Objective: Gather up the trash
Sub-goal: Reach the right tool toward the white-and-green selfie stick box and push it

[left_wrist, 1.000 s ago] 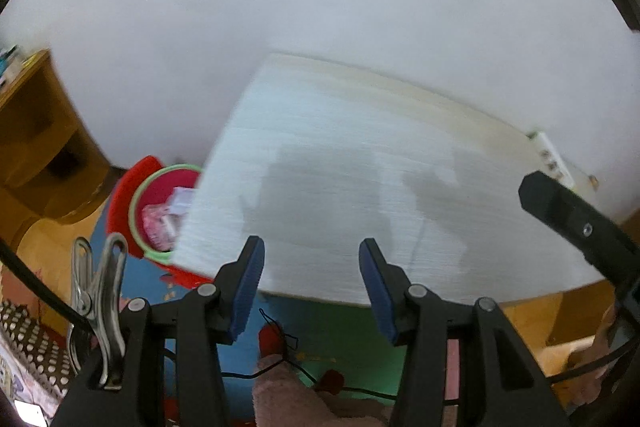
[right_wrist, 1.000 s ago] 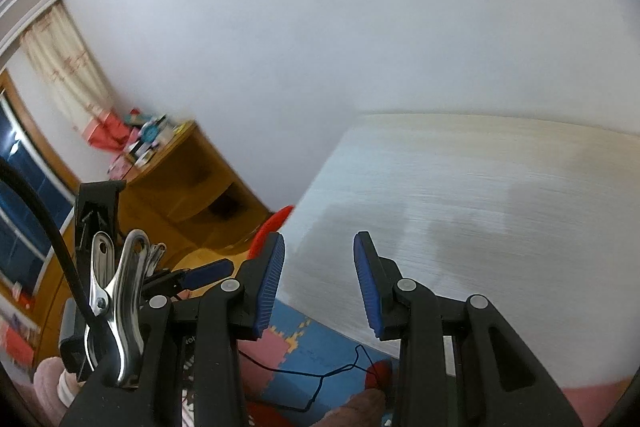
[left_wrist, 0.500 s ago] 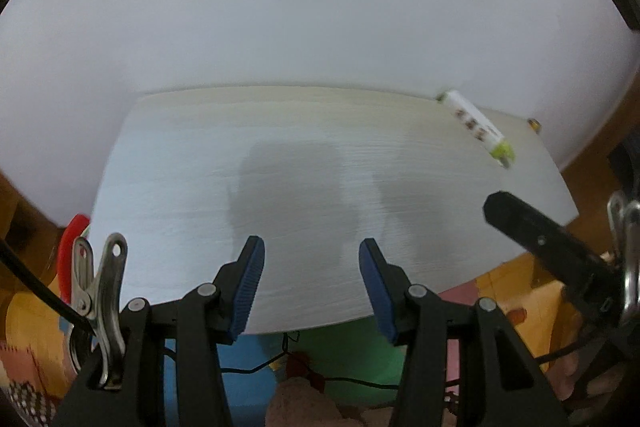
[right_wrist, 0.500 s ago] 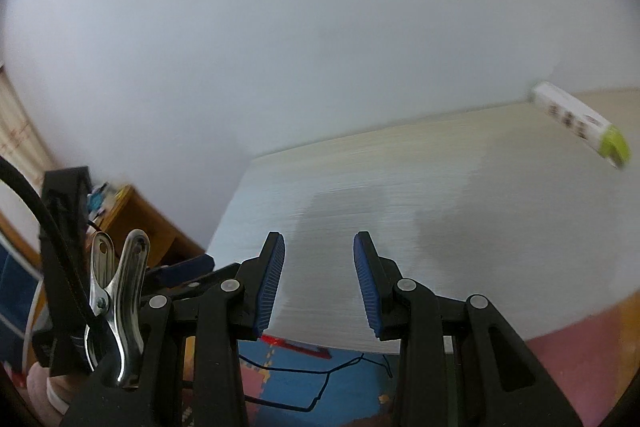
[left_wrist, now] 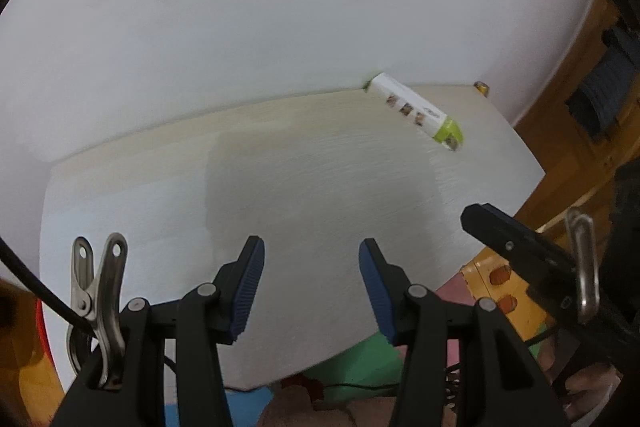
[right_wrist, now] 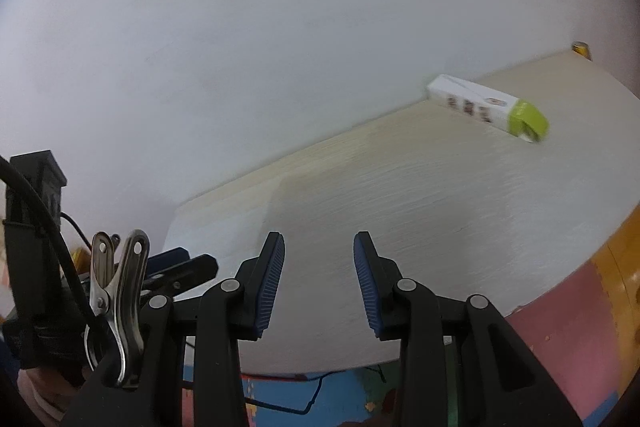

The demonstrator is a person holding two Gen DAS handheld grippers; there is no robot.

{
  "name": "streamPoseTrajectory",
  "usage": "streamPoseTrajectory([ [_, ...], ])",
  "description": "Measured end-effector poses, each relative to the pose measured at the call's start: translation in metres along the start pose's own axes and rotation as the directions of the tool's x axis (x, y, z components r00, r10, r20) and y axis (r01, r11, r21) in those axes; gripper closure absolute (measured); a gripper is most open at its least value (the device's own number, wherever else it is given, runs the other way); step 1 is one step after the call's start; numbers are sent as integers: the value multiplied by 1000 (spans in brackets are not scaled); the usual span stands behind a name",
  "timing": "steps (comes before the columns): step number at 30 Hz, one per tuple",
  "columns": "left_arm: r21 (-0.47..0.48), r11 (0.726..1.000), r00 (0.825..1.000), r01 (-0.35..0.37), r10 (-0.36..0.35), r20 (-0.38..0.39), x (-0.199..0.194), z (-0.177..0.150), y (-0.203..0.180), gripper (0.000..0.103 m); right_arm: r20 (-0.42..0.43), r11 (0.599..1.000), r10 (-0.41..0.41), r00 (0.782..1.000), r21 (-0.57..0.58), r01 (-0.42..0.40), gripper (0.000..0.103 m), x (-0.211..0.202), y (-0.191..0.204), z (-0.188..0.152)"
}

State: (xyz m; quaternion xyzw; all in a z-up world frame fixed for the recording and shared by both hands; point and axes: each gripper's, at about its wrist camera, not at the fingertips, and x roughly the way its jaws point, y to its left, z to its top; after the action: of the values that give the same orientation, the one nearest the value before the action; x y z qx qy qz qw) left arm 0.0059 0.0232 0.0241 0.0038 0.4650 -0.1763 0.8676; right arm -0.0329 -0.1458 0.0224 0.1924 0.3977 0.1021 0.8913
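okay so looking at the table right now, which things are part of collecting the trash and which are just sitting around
Part of the job:
- white and green box lying on the table near the wall
- left gripper and right gripper, both open and empty

Just lying about:
- small yellowish object at the table's far corner, too small to identify
- colored foam floor mats

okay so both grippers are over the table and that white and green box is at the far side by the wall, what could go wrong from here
1. The white and green box lies at the table's far edge against the wall, so a push could wedge it there rather than lift it.
2. Both pictures are blurred, so aim may be off.
3. The left gripper and right gripper, both open and empty, are close together and might collide.
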Motion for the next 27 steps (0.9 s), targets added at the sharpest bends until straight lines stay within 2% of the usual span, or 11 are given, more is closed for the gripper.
streamPoseTrajectory([
  [5,35,999,999,40,-39,-19,11,14,-11,51,30,997,-49,998,54,47,66,7,-16,13],
  [12,42,998,998,45,-44,-39,36,28,-24,51,31,989,-129,991,74,127,66,10,-46,31],
  [18,11,1000,999,11,-10,-49,64,41,-37,51,21,985,-157,987,82,155,63,19,-87,54],
  [23,-55,998,998,-34,30,-63,89,54,-52,51,-9,981,-188,982,36,188,52,47,-125,85],
  [27,-113,991,996,-71,64,-67,105,62,-63,51,-31,982,-189,981,-5,189,48,72,-150,113],
])
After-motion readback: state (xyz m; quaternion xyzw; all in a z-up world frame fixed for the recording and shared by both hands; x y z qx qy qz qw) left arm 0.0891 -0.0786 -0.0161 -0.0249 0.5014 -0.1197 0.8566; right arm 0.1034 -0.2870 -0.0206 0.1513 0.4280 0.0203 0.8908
